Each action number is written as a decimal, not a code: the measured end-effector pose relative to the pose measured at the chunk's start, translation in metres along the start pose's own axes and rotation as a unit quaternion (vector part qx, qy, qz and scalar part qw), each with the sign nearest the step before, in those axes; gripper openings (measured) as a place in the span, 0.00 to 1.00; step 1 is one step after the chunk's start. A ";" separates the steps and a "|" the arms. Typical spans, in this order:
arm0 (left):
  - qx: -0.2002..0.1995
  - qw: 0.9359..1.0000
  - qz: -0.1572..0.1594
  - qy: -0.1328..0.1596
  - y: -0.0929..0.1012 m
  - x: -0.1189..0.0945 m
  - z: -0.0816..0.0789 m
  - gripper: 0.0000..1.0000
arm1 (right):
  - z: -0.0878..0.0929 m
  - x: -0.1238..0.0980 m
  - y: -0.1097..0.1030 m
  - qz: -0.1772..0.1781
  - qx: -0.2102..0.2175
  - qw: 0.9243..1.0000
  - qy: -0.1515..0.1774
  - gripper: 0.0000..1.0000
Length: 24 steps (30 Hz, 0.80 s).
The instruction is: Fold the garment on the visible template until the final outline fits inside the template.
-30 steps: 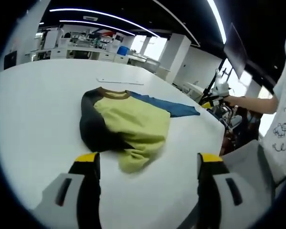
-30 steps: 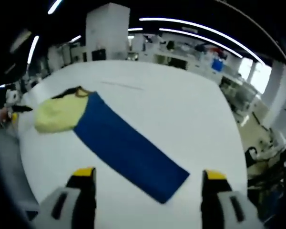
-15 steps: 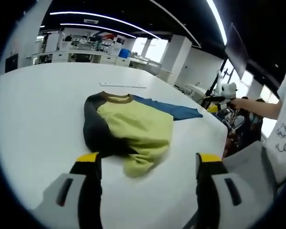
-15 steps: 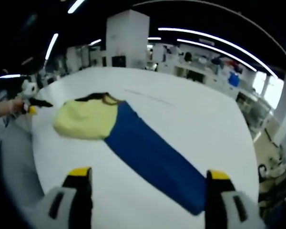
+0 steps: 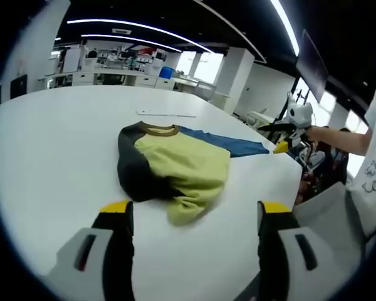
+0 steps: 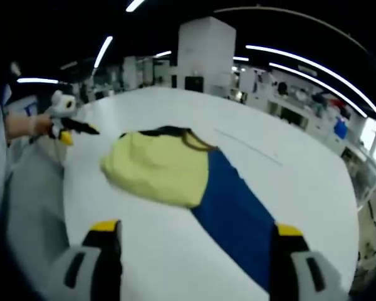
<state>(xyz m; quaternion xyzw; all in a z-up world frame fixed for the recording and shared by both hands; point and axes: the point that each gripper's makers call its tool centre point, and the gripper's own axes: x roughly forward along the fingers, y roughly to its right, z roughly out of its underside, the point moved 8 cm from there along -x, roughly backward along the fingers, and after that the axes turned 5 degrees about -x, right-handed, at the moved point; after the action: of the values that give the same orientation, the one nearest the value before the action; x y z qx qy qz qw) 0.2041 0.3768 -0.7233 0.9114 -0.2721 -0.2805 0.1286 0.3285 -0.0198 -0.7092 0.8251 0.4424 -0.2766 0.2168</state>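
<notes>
A garment (image 5: 175,164) with a yellow-green body, a dark sleeve and a brown collar lies crumpled on the white table (image 5: 50,144). It partly covers the near end of a long blue template (image 5: 233,145). My left gripper (image 5: 195,212) hovers open just short of the garment's near hem, nothing between its jaws. In the right gripper view the same garment (image 6: 160,166) sits at one end of the blue template (image 6: 238,216). My right gripper (image 6: 197,231) stands open above the table in front of them. A hand holds the other gripper (image 5: 293,125) off the table's edge.
A thin pale strip (image 5: 166,114) lies on the table beyond the collar. The table's rounded edge (image 5: 291,182) runs close to the right. A person in a white printed shirt (image 5: 375,169) stands there beside a grey seat (image 5: 326,207). Benches and pillars fill the background.
The right gripper view has swung toward the garment, which now looks larger and more central. The left gripper view has shifted only slightly. The garment and template lie as before.
</notes>
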 end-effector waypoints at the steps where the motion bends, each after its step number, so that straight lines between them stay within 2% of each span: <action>1: 0.000 1.000 -0.001 0.000 -0.001 -0.002 0.000 0.78 | -0.002 0.004 -0.005 -0.013 -0.008 1.000 -0.003 0.95; 3: 0.001 1.000 -0.006 0.001 -0.002 -0.005 0.002 0.78 | -0.009 0.012 -0.015 -0.026 -0.024 0.999 -0.007 0.90; 5: 0.001 1.000 -0.009 0.002 0.000 -0.007 0.003 0.78 | -0.018 0.021 -0.028 -0.048 -0.039 0.998 0.005 0.93; 6: 0.000 1.000 -0.009 0.003 0.000 -0.008 0.004 0.78 | -0.023 0.026 -0.034 -0.051 -0.048 0.998 0.000 0.93; 8: 0.000 1.000 -0.012 0.004 0.001 -0.009 0.004 0.78 | -0.030 0.034 -0.043 -0.068 -0.073 0.995 0.005 0.88; 13: -0.001 1.000 -0.017 0.008 0.002 -0.014 0.006 0.78 | -0.054 0.054 -0.076 -0.109 -0.110 0.988 0.017 0.89; 19: -0.001 1.000 -0.021 0.010 0.004 -0.018 0.008 0.78 | -0.078 0.074 -0.110 -0.151 -0.174 0.973 0.025 0.81; 21: 0.001 1.000 -0.022 0.008 0.004 -0.019 0.009 0.78 | -0.084 0.080 -0.121 -0.170 -0.188 0.967 0.026 0.80; 24: 0.005 1.000 -0.024 0.005 0.004 -0.021 0.010 0.78 | -0.094 0.088 -0.135 -0.188 -0.195 0.962 0.028 0.79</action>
<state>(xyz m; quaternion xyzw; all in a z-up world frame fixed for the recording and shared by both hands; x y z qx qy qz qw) 0.1818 0.3842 -0.7208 0.9197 -0.2512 -0.2776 0.1185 0.2788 0.1603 -0.7111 0.6761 0.6410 -0.1979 0.3048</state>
